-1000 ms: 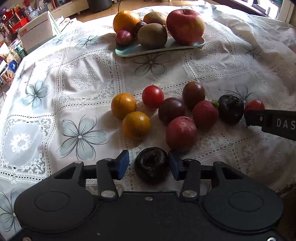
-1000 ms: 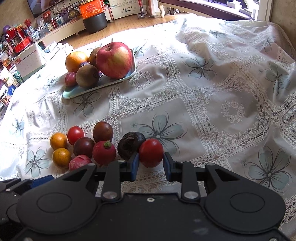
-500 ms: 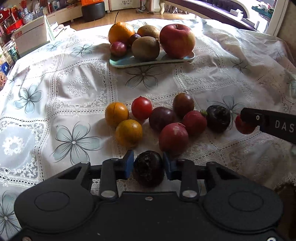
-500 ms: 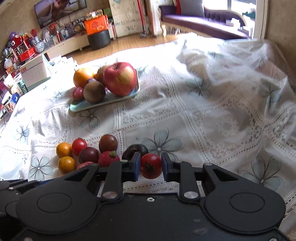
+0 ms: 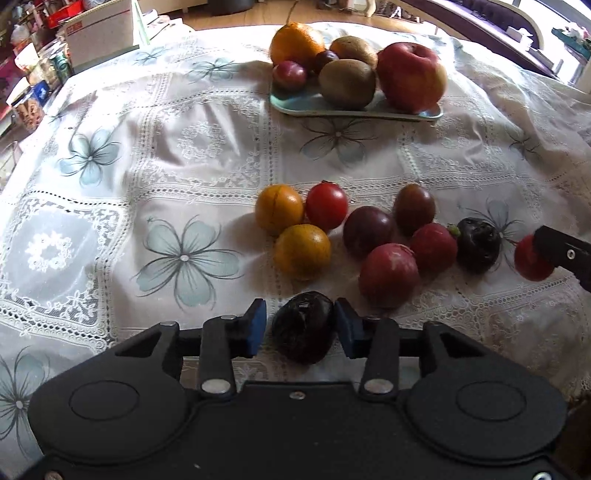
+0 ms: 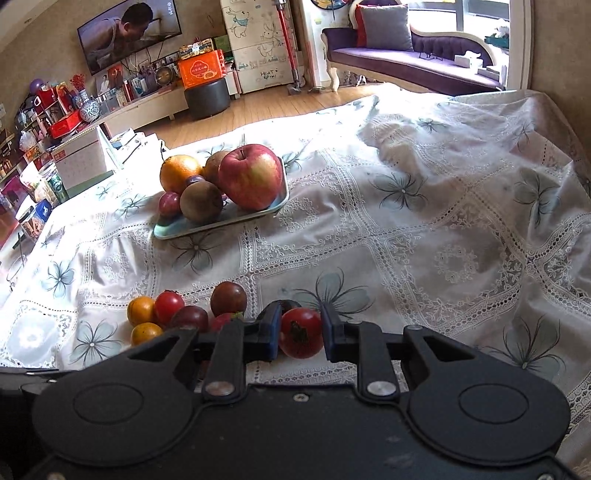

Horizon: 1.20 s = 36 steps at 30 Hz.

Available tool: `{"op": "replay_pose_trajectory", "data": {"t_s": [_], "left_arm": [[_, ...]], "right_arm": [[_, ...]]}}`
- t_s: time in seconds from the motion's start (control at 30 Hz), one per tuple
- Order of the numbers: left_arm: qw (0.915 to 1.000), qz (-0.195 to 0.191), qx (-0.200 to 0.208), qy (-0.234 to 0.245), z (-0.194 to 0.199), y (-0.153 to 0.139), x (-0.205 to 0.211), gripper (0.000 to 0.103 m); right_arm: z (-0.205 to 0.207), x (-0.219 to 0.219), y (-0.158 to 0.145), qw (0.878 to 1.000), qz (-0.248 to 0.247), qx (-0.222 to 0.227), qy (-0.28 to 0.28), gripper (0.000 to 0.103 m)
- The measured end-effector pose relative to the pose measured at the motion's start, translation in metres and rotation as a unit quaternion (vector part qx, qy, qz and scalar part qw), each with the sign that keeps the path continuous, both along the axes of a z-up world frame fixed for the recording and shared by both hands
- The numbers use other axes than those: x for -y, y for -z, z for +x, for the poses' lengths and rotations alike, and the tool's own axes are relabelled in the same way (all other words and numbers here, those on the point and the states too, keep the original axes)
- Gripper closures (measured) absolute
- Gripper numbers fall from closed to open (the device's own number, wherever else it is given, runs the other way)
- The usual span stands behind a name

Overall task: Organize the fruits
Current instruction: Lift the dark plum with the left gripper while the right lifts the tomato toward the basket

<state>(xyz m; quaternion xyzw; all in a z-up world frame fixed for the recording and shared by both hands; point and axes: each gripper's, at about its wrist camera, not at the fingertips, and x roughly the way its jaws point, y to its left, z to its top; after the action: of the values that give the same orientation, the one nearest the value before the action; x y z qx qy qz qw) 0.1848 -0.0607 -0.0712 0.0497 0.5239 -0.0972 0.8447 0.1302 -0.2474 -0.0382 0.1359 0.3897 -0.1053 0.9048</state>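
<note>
My right fingers (image 6: 298, 334) have lifted a pinched red tomato (image 6: 300, 333); my left fingers (image 5: 299, 332) have spread, freeing the dark fruit (image 5: 303, 326), so only the tomato seems tray-bound (image 6: 221, 223).

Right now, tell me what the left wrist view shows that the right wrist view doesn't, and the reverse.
Only the left wrist view shows the left tool around the dark fruit, plus the pink-red fruit in the loose pile.

Only the right wrist view shows the room behind: a wall TV, a purple sofa and a round black stool.

Both show the red tomato in the right tool, the blue tray with the big apple, and the lace tablecloth.
</note>
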Motion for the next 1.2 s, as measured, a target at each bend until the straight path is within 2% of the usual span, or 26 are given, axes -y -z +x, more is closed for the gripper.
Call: {"op": "replay_pose_trajectory", "data": {"t_s": [0.07,0.27,0.3,0.5,0.67,0.83,1.0,1.2], "left_arm": [[0.9999,0.011,0.004,0.005,-0.001,0.001,0.0,0.046],[0.9981,0.033,-0.018,0.049,0.005,0.008,0.015,0.047],[0.9979,0.026,-0.018,0.056,0.005,0.009,0.015,0.055],[0.9987,-0.025,-0.006,0.043,0.005,0.005,0.003,0.056],[0.9987,-0.024,0.03,0.034,-0.003,-0.008,0.002,0.056],[0.9976,-0.047,0.046,0.022,-0.008,-0.023,-0.004,0.056],[0.9956,-0.063,0.069,0.0,-0.027,-0.055,-0.014,0.056],[0.9924,-0.066,0.103,-0.015,-0.079,-0.105,-0.028,0.056]], "right_arm": [[0.001,0.002,0.001,1.0,0.011,-0.004,0.001,0.079],[0.001,0.009,0.003,0.999,0.043,-0.004,0.002,0.08],[0.0,0.011,0.004,0.999,0.053,-0.004,0.002,0.08],[-0.004,0.019,0.002,0.995,0.097,0.003,-0.001,0.08],[-0.004,0.012,-0.003,0.997,0.082,0.006,-0.005,0.081],[-0.006,0.009,-0.008,0.998,0.07,0.01,-0.002,0.082],[-0.028,0.008,-0.037,0.996,0.079,0.046,-0.007,0.082],[-0.078,-0.006,-0.089,0.994,0.068,0.074,-0.043,0.083]]}}
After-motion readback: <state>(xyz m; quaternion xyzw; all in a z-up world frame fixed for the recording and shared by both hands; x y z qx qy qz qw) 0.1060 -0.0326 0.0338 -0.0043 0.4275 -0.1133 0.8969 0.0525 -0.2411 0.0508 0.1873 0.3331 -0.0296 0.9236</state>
